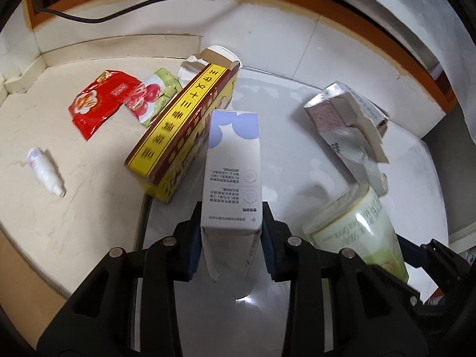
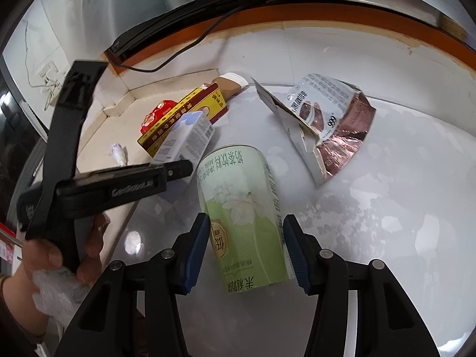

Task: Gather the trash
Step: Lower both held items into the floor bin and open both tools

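Note:
My left gripper (image 1: 231,232) is shut on a white and blue carton (image 1: 232,172), held above a glossy white surface (image 1: 282,136). The carton also shows in the right wrist view (image 2: 187,139). My right gripper (image 2: 245,247) is shut on a green milk tea cup (image 2: 247,217), also seen in the left wrist view (image 1: 357,229). A yellow and brown box (image 1: 184,131) lies at the surface's left edge. A torn silver coffee box (image 2: 321,119) lies to the right. A red wrapper (image 1: 101,101), a green apple wrapper (image 1: 154,95) and a small white tube (image 1: 46,171) lie on the beige counter (image 1: 74,208).
A black cable (image 1: 125,12) runs along the orange-trimmed back edge. The person's left hand (image 2: 44,255) holds the left gripper and a clear plastic bag (image 2: 56,294) at the left. A raised beige ledge (image 1: 119,44) borders the counter at the back.

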`<state>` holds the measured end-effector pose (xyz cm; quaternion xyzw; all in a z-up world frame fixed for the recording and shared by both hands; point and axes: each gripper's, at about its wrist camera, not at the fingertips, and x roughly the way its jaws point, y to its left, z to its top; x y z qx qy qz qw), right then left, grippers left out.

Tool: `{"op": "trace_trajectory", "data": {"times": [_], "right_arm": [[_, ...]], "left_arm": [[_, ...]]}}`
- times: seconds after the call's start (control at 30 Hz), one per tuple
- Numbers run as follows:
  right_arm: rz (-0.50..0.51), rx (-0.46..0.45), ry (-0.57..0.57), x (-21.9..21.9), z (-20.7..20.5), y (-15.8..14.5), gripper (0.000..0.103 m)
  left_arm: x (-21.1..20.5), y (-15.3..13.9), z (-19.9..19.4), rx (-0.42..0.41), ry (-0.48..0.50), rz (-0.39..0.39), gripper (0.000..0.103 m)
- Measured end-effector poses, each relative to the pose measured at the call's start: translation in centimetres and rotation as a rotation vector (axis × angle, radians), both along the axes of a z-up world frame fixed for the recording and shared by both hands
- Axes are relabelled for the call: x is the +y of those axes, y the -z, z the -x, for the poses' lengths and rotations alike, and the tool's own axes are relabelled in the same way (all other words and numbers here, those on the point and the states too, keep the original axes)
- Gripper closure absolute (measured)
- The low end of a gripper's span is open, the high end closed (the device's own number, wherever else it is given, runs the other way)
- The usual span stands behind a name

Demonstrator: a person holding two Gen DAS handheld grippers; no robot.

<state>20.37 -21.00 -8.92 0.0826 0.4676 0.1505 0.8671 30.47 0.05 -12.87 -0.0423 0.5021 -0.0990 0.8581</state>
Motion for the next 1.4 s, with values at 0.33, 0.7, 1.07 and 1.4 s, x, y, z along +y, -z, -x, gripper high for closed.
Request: {"op": "trace_trajectory", "data": {"times": [0.33, 0.7, 1.07, 1.4], "right_arm": [[-0.075, -0.018, 0.028, -1.9, 4.9, -2.0, 0.053], [-0.108, -0.001, -0.040, -3.9, 16.3, -1.9, 0.053], [-0.115, 0.130, -0.092, -4.7, 26.3, 7.1, 0.052], [-0.078, 0.351, -0.014, -4.0, 27.8, 24.0, 0.052]], "left_arm": [[1.1, -2.9, 8.9, -0.028, -0.011, 0.037, 0.073], [0.3, -2.6, 24.5, -0.006, -0.044, 0.040, 0.072], [-1.2, 5.6, 34.5, 0.126, -0.077, -0.013, 0.072], [-1.6, 20.6, 36.3, 0.286, -0.085, -0.045, 0.072]]}}
